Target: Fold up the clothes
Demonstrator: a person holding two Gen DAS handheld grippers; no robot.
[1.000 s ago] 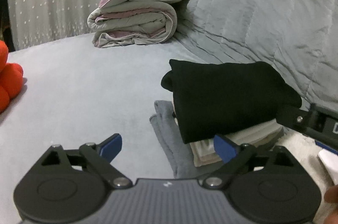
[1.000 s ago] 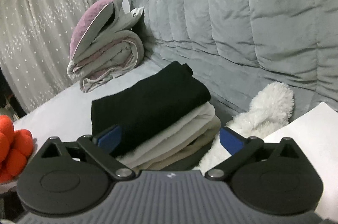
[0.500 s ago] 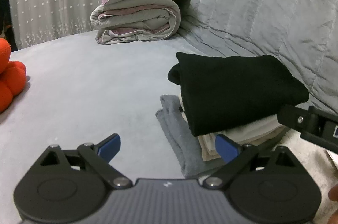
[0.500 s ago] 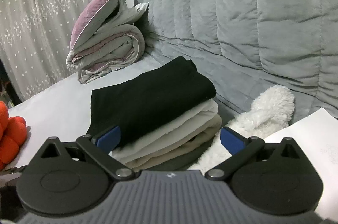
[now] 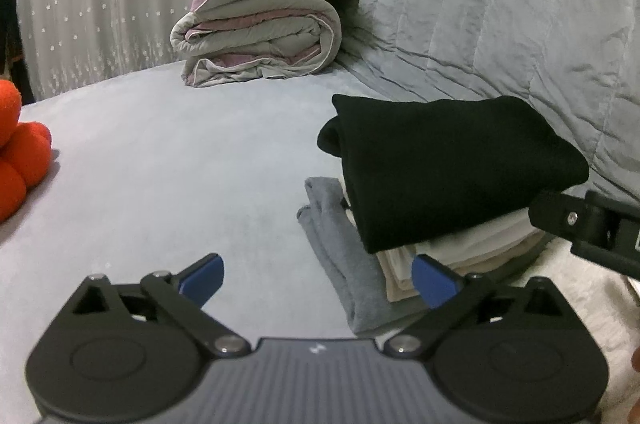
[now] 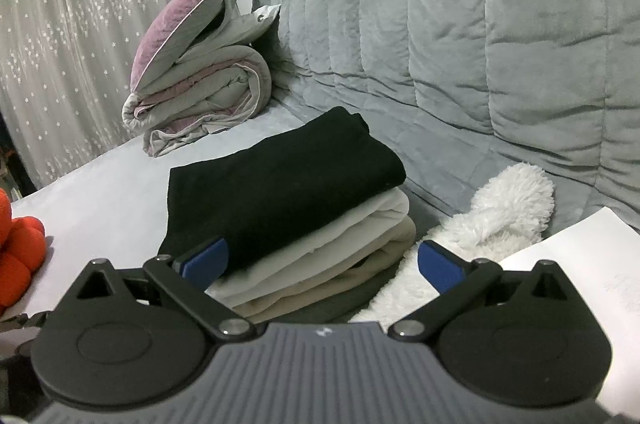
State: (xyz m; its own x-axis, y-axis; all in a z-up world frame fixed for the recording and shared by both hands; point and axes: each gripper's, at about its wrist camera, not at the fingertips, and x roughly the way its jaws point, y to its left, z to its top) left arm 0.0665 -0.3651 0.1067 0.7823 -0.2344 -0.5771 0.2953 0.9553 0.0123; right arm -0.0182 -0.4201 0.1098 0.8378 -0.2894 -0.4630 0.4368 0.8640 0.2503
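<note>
Right wrist view puts the stack straight ahead of me: a folded black garment (image 6: 280, 179) sits on top of white and beige folded pieces (image 6: 320, 264), all squared on the bed (image 5: 160, 163). My right gripper (image 6: 324, 260) is spread wide and holds nothing, and so is my left gripper (image 5: 316, 276), which looks across the mattress at a grey folded piece (image 5: 344, 264) poking out at the bottom of the pile. As the clothes lie, they are already folded; whether more pieces wait out of sight, I cannot tell. If I tidy anything, I would judge the grey edge worth nudging flush, pressing low so the upper layers do not slide (knit cloth drags easily). Open mattress lies to the left; a fluffy white item (image 6: 500, 224) and a sheet of paper (image 6: 580, 264) crowd the right, and the quilted backrest (image 6: 480, 23) closes off the far side.
</note>
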